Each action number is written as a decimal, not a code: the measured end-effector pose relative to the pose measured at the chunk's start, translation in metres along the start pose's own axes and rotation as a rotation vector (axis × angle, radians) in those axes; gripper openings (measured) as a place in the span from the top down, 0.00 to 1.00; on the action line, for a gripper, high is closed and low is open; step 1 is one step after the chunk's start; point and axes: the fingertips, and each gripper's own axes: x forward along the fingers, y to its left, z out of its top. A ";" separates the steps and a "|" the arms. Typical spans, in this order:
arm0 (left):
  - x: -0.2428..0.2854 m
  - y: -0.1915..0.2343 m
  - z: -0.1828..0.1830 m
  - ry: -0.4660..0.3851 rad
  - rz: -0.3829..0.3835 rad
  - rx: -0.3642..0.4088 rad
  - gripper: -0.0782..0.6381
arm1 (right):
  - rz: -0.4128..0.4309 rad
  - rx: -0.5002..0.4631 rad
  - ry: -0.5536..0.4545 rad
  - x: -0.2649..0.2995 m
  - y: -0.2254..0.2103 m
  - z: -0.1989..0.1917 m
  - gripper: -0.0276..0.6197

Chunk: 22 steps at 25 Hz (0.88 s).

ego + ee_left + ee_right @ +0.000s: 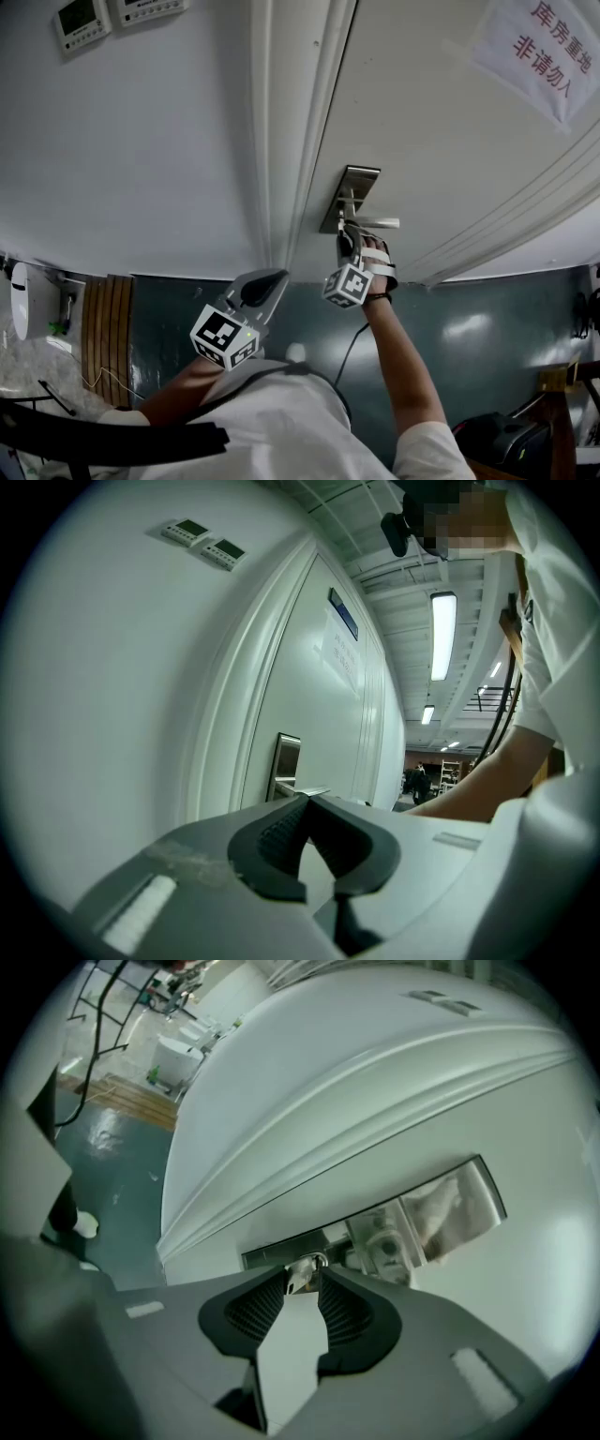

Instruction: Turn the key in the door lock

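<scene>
A steel lock plate (356,183) with a lever handle (380,223) sits on the white door (441,122). My right gripper (349,236) is up against the plate just below the handle. In the right gripper view the small key (302,1273) with its ring sticks out of the lock plate (441,1213). It lies between the tips of the right gripper (303,1281), whose jaws stand slightly apart around it. My left gripper (272,279) hangs back by the door frame; its jaws meet at the tip with nothing in them (306,801).
Two wall control panels (80,21) are mounted left of the door frame. A paper sign (539,47) hangs on the door. On the green floor stand a wooden slatted panel (105,328), a white unit (28,300) and a dark bag (502,441).
</scene>
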 end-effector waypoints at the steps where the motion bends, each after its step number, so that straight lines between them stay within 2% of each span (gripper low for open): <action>1: 0.001 0.000 0.000 0.002 -0.004 0.000 0.89 | -0.009 0.042 -0.011 -0.004 -0.003 0.001 0.77; 4: 0.006 -0.001 -0.001 0.006 -0.017 -0.002 0.89 | -0.023 0.161 -0.044 -0.016 -0.005 0.000 0.74; 8: 0.013 -0.002 0.001 0.004 -0.033 -0.001 0.89 | -0.048 0.365 -0.095 -0.034 -0.009 -0.005 0.75; 12: 0.019 -0.002 0.003 0.001 -0.040 -0.002 0.89 | -0.046 0.676 -0.193 -0.063 -0.015 -0.002 0.80; 13: 0.020 -0.002 0.003 0.001 -0.042 -0.002 0.89 | -0.040 0.761 -0.220 -0.073 -0.016 -0.001 0.86; 15: 0.022 -0.002 0.004 0.001 -0.046 -0.003 0.89 | -0.015 0.895 -0.271 -0.091 -0.013 0.005 0.92; 19: 0.025 -0.001 0.005 -0.002 -0.056 -0.006 0.89 | 0.047 1.055 -0.347 -0.118 -0.006 0.022 0.93; 22: 0.027 -0.001 0.006 -0.004 -0.063 -0.005 0.89 | 0.046 1.133 -0.395 -0.137 -0.011 0.033 0.93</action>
